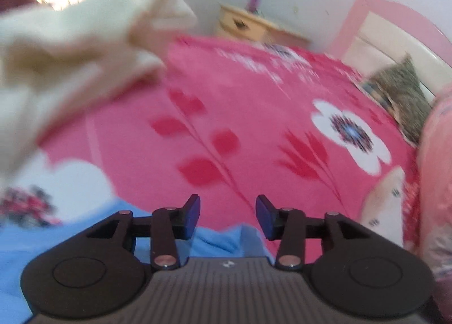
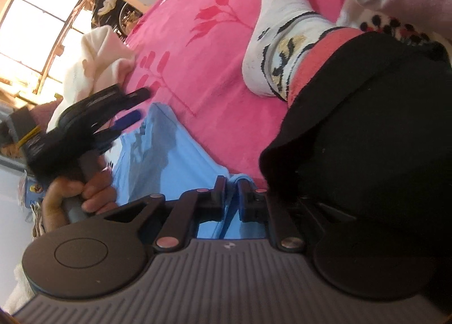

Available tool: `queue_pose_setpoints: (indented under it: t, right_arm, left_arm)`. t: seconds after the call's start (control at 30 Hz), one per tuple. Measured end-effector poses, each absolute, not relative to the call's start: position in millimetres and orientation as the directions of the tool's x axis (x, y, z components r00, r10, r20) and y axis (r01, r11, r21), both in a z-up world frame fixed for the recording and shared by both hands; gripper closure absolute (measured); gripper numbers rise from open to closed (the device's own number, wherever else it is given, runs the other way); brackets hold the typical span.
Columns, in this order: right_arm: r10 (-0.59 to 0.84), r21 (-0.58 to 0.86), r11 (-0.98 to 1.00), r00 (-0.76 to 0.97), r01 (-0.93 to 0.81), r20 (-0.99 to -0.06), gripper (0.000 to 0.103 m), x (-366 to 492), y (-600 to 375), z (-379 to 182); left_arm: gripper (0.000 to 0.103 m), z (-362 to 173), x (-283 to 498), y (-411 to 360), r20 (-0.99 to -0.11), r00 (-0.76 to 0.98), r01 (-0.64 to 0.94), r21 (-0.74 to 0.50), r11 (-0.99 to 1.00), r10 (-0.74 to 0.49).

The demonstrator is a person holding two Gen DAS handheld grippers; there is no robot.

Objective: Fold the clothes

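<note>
A light blue garment [image 2: 158,160] lies flat on the pink flowered blanket [image 2: 214,75]. In the right wrist view my right gripper [image 2: 233,201] is closed to a narrow gap with a fold of the blue garment's edge pinched in it. My left gripper [image 1: 228,216] is open with nothing between its fingers, just past the blue garment's [image 1: 31,242] far edge and above the blanket [image 1: 254,114]. The right wrist view also shows the left gripper [image 2: 138,106], held by a hand [image 2: 84,191] over the garment's far corner. A cream garment [image 1: 70,55] lies bunched at the blanket's left.
A person's foot in a white patterned sock [image 2: 282,41] and a black-clad leg [image 2: 367,154] rest on the blanket to the right. A grey pillow [image 1: 401,97] and a pink headboard [image 1: 367,27] stand behind. A nightstand [image 1: 248,24] is by the wall, a window [image 2: 36,27] on the left.
</note>
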State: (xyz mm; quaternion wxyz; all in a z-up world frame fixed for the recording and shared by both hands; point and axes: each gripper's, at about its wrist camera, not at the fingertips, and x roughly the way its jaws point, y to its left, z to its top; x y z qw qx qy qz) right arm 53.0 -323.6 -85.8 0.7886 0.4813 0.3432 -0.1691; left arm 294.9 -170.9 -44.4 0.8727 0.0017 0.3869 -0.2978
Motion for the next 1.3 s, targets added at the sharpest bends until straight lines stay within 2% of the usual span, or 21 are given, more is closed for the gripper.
queue_pose_setpoints:
  t: [0.2, 0.37, 0.47, 0.6, 0.7, 0.77, 0.83, 0.87, 0.97, 1.07, 1.17, 1.27, 1.3]
  right_arm:
    - [0.024, 0.649, 0.443, 0.716, 0.618, -0.698, 0.086, 46, -329, -80]
    - [-0.019, 0.672, 0.413, 0.743, 0.615, -0.669, 0.085, 39, -337, -69]
    - [-0.073, 0.651, 0.513, 0.784, 0.559, -0.617, 0.083, 40, -339, -45]
    - [0.036, 0.505, 0.776, 0.773, 0.378, -0.634, 0.086, 77, -316, -28]
    - [0.085, 0.357, 0.899, 0.698, 0.255, -0.711, 0.091, 103, -283, -39]
    - [0.074, 0.256, 0.945, 0.627, 0.204, -0.775, 0.092, 117, -271, -52]
    - [0.028, 0.152, 0.969, 0.521, 0.197, -0.853, 0.093, 127, -273, -67]
    - [0.005, 0.122, 0.970, 0.486, 0.208, -0.874, 0.097, 132, -279, -70]
    - [-0.041, 0.081, 0.974, 0.514, 0.213, -0.857, 0.095, 149, -287, -47]
    - [-0.005, 0.080, 0.990, 0.596, 0.115, -0.803, 0.095, 180, -279, -30]
    - [0.079, 0.141, 0.989, 0.625, 0.049, -0.777, 0.096, 221, -274, -40]
    - [0.017, 0.111, 0.985, 0.567, 0.131, -0.823, 0.094, 252, -280, -69]
    - [0.013, 0.140, 0.973, 0.567, 0.182, -0.823, 0.094, 253, -287, -69]
  left_arm:
    - [0.061, -1, 270, -106, -0.630, 0.637, 0.415, -0.207, 0.886, -0.445]
    - [0.060, 4, 199, -66, -0.656, 0.602, 0.498, -0.138, 0.856, -0.456]
    - [0.060, -18, 140, -65, -0.678, 0.555, 0.615, -0.056, 0.786, -0.483]
    - [0.061, -51, 87, -90, -0.679, 0.537, 0.727, 0.073, 0.682, -0.500]
    - [0.062, -73, 62, -109, -0.663, 0.570, 0.765, 0.213, 0.608, -0.485]
    - [0.067, -84, 54, -114, -0.659, 0.578, 0.774, 0.257, 0.579, -0.481]
    - [0.067, -86, 55, -112, -0.650, 0.577, 0.777, 0.252, 0.577, -0.494]
    - [0.067, -85, 58, -109, -0.655, 0.565, 0.779, 0.220, 0.588, -0.502]
    - [0.067, -85, 66, -98, -0.661, 0.532, 0.780, 0.138, 0.611, -0.530]
    - [0.066, -89, 64, -95, -0.647, 0.536, 0.781, 0.138, 0.609, -0.541]
    - [0.066, -90, 61, -94, -0.641, 0.543, 0.776, 0.135, 0.616, -0.543]
    - [0.063, -84, 60, -89, -0.632, 0.546, 0.770, 0.120, 0.627, -0.550]
    - [0.061, -81, 61, -85, -0.625, 0.550, 0.766, 0.112, 0.634, -0.554]
